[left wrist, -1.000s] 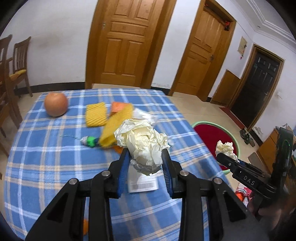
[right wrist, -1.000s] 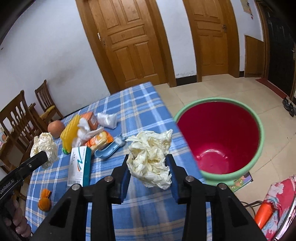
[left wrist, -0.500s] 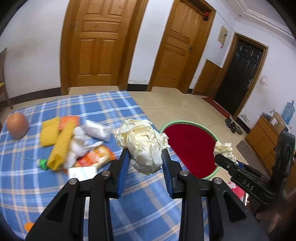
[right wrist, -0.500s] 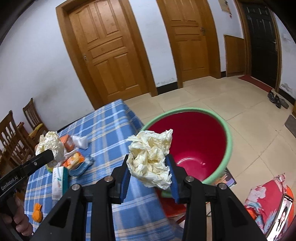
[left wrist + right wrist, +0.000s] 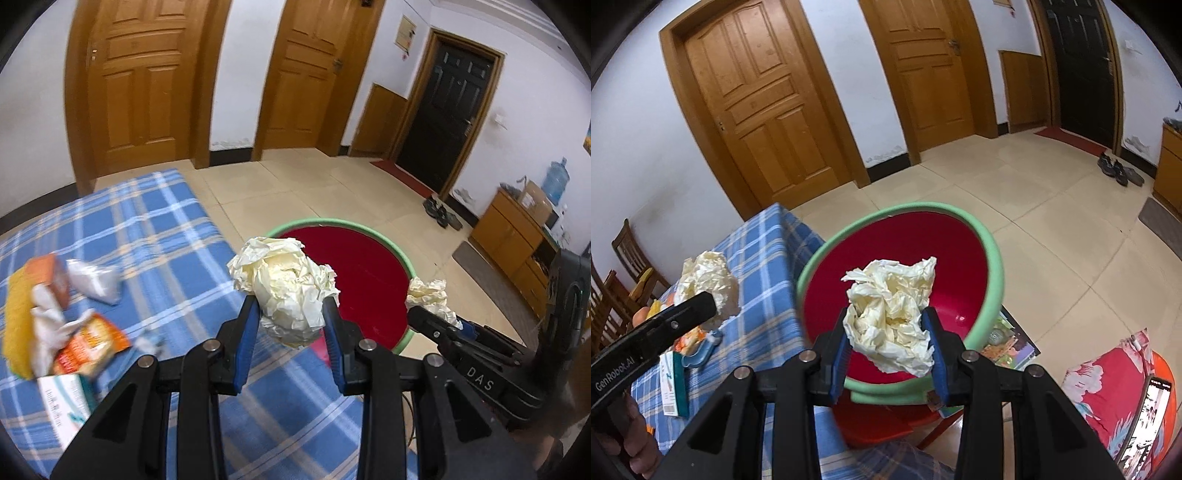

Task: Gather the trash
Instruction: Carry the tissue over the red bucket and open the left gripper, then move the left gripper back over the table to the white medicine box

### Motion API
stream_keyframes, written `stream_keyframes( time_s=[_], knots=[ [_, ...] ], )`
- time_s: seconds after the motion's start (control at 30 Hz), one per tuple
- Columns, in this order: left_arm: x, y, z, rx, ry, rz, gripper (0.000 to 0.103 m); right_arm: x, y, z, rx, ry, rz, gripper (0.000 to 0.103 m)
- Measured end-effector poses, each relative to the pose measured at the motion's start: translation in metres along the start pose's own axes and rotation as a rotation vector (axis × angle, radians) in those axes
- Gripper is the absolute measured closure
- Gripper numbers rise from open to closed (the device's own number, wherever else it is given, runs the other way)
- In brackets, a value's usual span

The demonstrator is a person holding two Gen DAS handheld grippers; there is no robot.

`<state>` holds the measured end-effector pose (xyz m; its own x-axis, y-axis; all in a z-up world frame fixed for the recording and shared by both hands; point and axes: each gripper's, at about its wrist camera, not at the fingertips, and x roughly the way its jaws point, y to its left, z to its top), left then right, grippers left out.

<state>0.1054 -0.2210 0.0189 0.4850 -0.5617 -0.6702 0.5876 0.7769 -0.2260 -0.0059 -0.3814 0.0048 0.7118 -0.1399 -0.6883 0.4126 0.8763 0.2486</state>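
Tiled floor all around the red basin (image 5: 993, 266), so I'd hate a miss. Right tongs (image 5: 889, 341) pinch one paper wad (image 5: 892, 314) over it; left tongs (image 5: 291, 325) pinch another paper ball (image 5: 284, 284) nearer the desk (image 5: 147, 229) edge, and dropping from there could bounce it off the rim.

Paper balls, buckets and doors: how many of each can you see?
Crumpled cream paper balls: 2, one in the left gripper at, one in the right gripper at.
Red buckets with a green rim: 1.
Brown wooden doors: 2.
Black doors: 1.
Total: 6.
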Motion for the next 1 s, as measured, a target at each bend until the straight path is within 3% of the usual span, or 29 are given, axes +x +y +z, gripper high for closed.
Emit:
stream_keyframes(
  time_s=[0.33, 0.53, 0.7, 0.87, 1.0],
  knots=[
    [0.052, -0.012, 0.003, 0.014, 0.074, -0.023, 0.067, 0.012, -0.021, 0.002, 0.037, 0.027, -0.019, 0.063],
    [0.059, -0.013, 0.003, 0.016, 0.081, -0.005, 0.046, 0.018, -0.026, 0.002, 0.047, 0.036, -0.024, 0.062],
    [0.059, -0.010, 0.003, 0.011, 0.078, 0.015, 0.045, 0.023, -0.027, 0.002, 0.051, 0.047, -0.022, 0.062],
    [0.055, 0.000, 0.002, -0.021, 0.073, 0.038, 0.043, 0.025, -0.028, 0.003, 0.060, 0.042, -0.007, 0.054],
    [0.050, 0.007, 0.001, -0.043, 0.062, 0.062, 0.042, 0.023, -0.024, 0.005, 0.052, 0.026, 0.001, 0.042]
  ],
)
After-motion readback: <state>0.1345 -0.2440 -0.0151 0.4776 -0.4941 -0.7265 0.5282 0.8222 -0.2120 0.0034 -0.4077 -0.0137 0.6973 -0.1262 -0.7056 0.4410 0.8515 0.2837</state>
